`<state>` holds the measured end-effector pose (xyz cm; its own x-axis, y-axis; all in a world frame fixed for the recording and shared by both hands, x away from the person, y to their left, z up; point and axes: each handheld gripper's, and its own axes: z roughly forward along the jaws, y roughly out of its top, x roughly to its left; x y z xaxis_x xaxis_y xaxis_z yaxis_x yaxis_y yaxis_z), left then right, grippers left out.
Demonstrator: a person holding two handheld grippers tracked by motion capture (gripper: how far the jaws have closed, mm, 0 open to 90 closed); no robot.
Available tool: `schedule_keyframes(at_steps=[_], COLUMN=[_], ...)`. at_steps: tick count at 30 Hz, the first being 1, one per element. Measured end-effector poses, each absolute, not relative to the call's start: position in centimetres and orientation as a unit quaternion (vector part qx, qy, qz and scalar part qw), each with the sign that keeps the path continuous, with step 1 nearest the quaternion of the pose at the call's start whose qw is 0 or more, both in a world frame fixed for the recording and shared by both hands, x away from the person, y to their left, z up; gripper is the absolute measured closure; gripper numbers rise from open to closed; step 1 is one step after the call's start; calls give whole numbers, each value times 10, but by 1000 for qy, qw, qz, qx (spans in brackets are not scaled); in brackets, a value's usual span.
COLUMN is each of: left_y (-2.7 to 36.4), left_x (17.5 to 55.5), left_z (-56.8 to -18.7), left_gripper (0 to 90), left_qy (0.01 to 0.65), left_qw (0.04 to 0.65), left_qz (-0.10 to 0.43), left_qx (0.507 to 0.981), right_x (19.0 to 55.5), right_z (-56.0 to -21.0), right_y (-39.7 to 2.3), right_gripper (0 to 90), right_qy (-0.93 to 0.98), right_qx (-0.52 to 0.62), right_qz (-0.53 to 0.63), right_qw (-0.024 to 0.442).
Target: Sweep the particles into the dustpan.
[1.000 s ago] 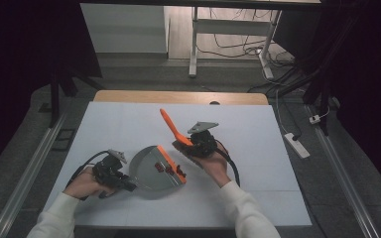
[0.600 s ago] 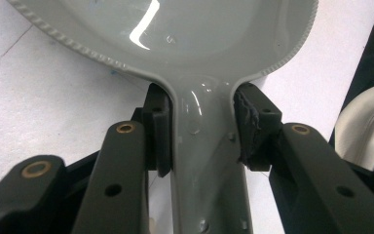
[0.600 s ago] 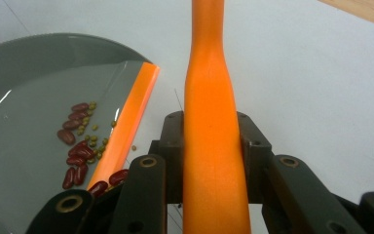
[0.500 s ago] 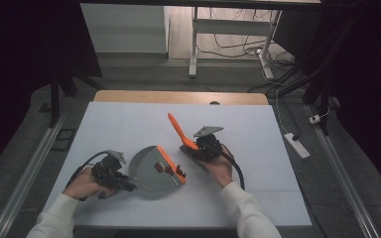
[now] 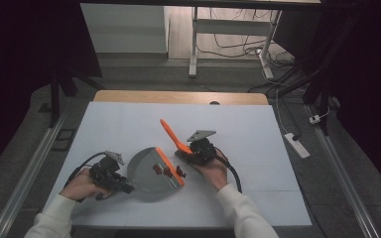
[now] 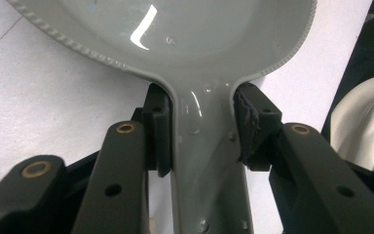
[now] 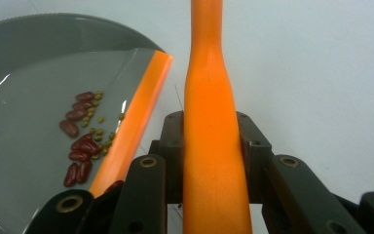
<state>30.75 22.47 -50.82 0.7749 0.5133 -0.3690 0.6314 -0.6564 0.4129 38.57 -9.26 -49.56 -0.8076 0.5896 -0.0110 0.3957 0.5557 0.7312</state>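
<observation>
With my left gripper [image 5: 121, 184] clamped on the grey dustpan's [image 5: 151, 172] handle at lower centre and my right gripper [image 5: 191, 152] clamped on the orange brush [image 5: 171, 135], a careless tilt could spill the beans [image 7: 84, 142].

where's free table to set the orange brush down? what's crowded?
Free: the white table left of and beyond the orange brush, up to the wooden far edge; also the right side, past the right gripper. Crowded: near centre, where the grey dustpan with its beans, the left gripper on its handle and both hands sit.
</observation>
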Motion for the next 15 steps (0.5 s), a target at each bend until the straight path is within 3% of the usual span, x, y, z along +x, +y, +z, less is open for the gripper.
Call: schedule_keyframes(at_steps=[15], left_y=[223], left_x=[307], left_z=[-510], left_gripper=[618], left_qy=[316], left_qw=[267], left_qz=[-111], left_qx=[904], right_x=[365], right_z=[-500], right_y=[-74], right_gripper=[698], right_qy=[874], right_qx=[260], right_qz=[386], right_qw=[139])
